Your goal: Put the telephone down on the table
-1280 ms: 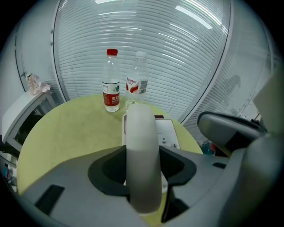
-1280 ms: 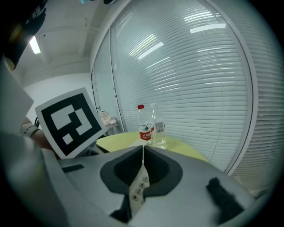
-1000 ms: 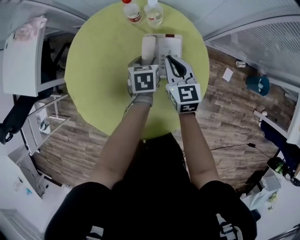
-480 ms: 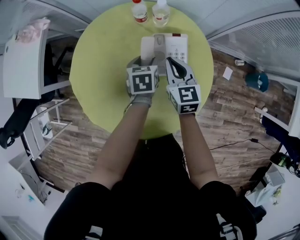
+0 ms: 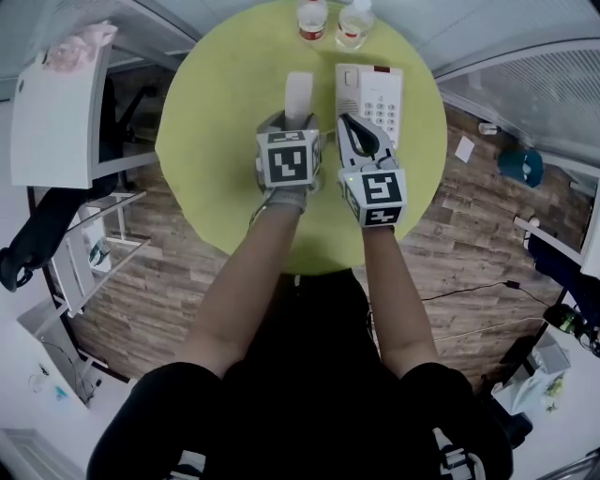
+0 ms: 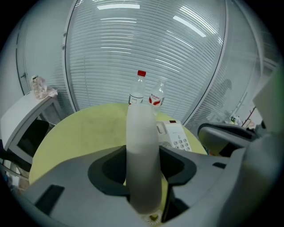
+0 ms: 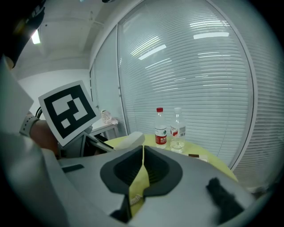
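Yellow-green round table (image 5: 216,141) lay under my tools. A red-capped bottle (image 5: 312,19) and a clear bottle (image 5: 353,23) stood at its far edge, behind the phone base (image 5: 373,94). My left gripper (image 6: 143,170) squeezed the white telephone handset (image 5: 299,92), just left of the base. My right gripper (image 7: 143,159) was closed on nothing. Window blinds (image 6: 146,44) curved behind, and the floor (image 5: 469,216) was wood.

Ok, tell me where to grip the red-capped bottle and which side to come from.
Grip the red-capped bottle round its labelled body, below the neck, coming in level from the near left. It stands upright and its body is round and straight there. The clear bottle stands close at its right, so that side is probably too crowded.
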Demonstrator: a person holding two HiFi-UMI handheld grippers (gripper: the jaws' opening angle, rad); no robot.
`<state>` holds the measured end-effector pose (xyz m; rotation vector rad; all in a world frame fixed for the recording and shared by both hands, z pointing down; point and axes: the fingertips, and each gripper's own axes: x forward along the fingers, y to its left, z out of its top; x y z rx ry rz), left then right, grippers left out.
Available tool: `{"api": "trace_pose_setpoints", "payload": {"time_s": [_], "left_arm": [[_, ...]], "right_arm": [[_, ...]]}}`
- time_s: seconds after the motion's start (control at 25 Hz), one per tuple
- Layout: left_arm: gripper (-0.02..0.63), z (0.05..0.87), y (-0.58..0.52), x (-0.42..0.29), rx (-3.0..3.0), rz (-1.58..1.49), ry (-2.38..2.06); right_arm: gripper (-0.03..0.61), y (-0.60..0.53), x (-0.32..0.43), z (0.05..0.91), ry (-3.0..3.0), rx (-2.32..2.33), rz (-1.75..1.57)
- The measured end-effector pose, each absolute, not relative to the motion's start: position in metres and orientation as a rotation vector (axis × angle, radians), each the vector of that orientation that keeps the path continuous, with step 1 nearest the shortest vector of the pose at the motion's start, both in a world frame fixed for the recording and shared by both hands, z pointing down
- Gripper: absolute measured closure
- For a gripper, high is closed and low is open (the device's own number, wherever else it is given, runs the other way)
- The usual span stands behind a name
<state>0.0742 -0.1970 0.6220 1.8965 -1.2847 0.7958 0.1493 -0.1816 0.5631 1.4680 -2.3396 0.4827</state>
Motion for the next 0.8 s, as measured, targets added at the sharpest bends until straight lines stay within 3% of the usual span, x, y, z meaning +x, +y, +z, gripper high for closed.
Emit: {"api": "trace_pose_setpoints", "payload": {"time_s": [0.8], "left_arm": [[0.394, 0.632, -0.186, -0.044, 1.826, 0.780, -1.338]], "right_arm": [[0.558, -0.176, 0.046, 0.572, -2.354, 1.395, 0.479]]}}
